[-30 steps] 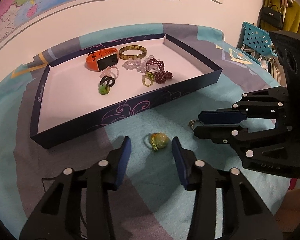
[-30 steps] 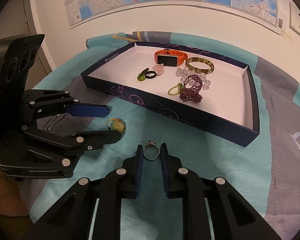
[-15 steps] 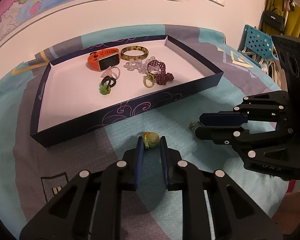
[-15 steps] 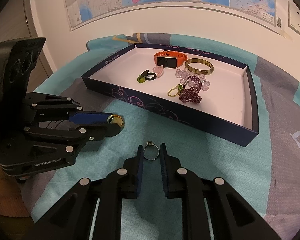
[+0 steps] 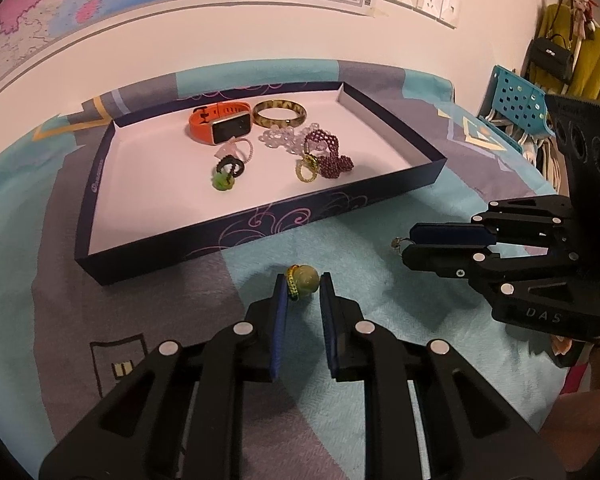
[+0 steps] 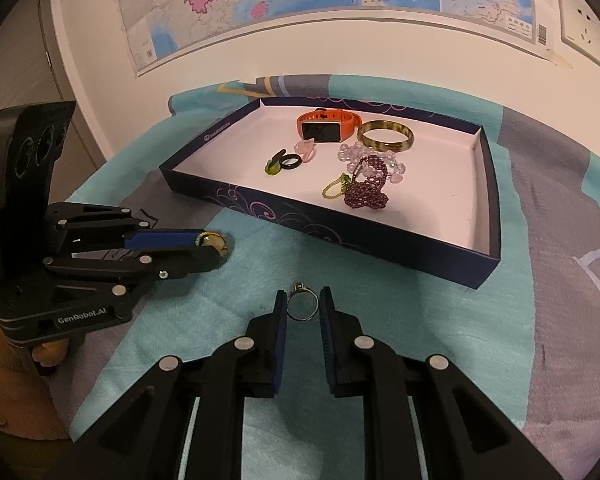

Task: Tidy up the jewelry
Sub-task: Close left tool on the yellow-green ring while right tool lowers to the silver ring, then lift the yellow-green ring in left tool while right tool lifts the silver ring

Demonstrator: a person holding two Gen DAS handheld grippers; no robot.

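**Two rings pinched, tray not yet reached**

The left gripper point(image 5: 303, 285) has its blue pads pressed against a green stone ring point(image 5: 302, 279), whose beaded band sits against the left pad. The right gripper point(image 6: 303, 305) pinches a silver ring point(image 6: 302, 306) upright between its pads, the small setting pointing away from the camera. Whether either ring is lifted clear of the teal cloth point(image 6: 400, 320) or touches it, the views do not settle.

Judging from how things lie, most of the sorting is done: the dark blue tray point(image 5: 260, 226) already holds an orange watch point(image 5: 220, 125), a mottled bangle point(image 5: 279, 113), a clear bead bracelet point(image 5: 278, 138), a purple bead bracelet point(image 5: 332, 156), a yellow-green beaded ring point(image 5: 306, 170), a pink ring point(image 5: 240, 148), and a black ring with a green stone point(image 5: 228, 172). The two held rings appear to be the last pieces outside it; both remain to be carried in and let go.

The near wall of the tray stands between both grippers and its white floor, so each ring must likely rise over that edge. Bare floor lies along the near side and both ends, well apart from the cluster at the back. The two grippers sit near each other on the cloth, so crossing paths looks like the main risk.
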